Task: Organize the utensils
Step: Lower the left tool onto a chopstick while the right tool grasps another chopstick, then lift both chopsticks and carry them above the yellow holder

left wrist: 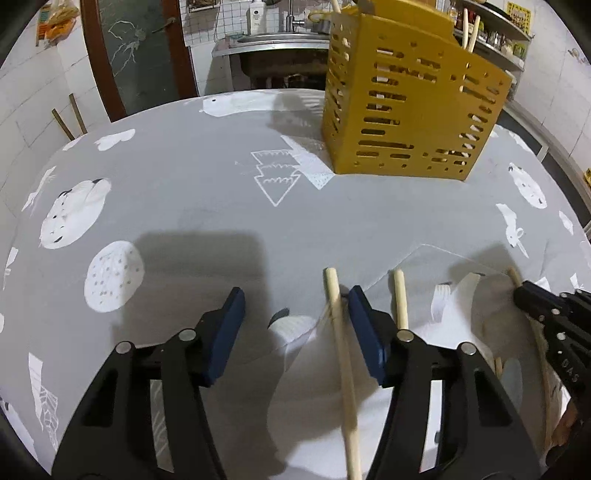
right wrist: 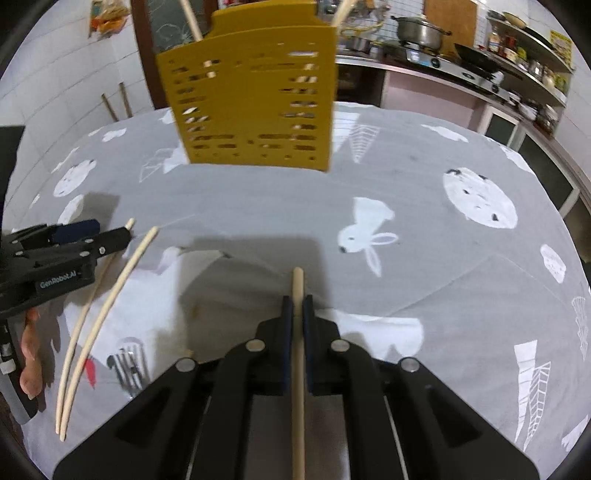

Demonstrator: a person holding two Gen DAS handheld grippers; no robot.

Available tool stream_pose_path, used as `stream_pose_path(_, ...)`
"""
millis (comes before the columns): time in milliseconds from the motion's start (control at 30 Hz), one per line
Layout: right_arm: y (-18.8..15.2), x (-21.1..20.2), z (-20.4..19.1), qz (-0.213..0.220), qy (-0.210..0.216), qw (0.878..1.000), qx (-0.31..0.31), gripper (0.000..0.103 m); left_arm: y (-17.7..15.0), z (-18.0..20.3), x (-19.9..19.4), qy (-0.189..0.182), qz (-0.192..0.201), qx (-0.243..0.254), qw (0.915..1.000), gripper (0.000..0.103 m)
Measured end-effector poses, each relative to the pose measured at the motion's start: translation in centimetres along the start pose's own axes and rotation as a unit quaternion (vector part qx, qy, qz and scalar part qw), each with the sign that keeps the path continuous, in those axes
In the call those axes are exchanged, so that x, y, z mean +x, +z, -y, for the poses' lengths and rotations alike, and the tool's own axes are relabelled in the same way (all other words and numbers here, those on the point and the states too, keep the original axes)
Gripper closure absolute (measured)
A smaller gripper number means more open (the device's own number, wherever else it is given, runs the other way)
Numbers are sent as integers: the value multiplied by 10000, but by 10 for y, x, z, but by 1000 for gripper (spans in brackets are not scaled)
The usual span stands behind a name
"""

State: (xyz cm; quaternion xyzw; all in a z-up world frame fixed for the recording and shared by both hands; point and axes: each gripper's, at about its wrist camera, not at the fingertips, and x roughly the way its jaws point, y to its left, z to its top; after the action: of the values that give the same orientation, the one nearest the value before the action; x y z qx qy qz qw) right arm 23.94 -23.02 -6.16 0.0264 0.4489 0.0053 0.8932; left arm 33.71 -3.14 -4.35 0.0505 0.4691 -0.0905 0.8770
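I see white tiled walls (left wrist: 26,122), a dark door (left wrist: 140,51), a steel sink (left wrist: 280,40) behind, a counter with stove and pot (right wrist: 421,29), cluttered shelves (right wrist: 532,55), and a grey patterned tablecloth (right wrist: 424,155).

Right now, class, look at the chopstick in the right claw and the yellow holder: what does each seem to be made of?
The chopstick looks like pale, unvarnished wood or bamboo: matte, cream, uniform. The yellow holder looks like moulded plastic: even mustard colour, smooth faces, neat slots cut through.
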Motion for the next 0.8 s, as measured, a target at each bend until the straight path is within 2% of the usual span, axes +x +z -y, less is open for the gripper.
stream_pose_path(100,0,2,9,-2,29,9999,171,97,3,6,3,40,-29,106,9999,47)
stream_pose_path(167,3,4,13,-32,139,9995,292,97,6,8,4,6,-62,122,9999,54)
stream_pose_path(233,5,5,14,-69,184,9992,347,96,9,10,6,-33,-110,161,9998,67)
stream_pose_path(400,16,10,12,-171,220,9992,302,95,14,18,6,-59,-258,335,9991,87)
stream_pose_path(633,19,14,12,-395,91,9984,385,95,12,24,6,23,-348,487,9982,95)
stream_pose_path(800,17,16,12,-500,50,9978,436,96,14,24,7,11,-413,422,9983,97)
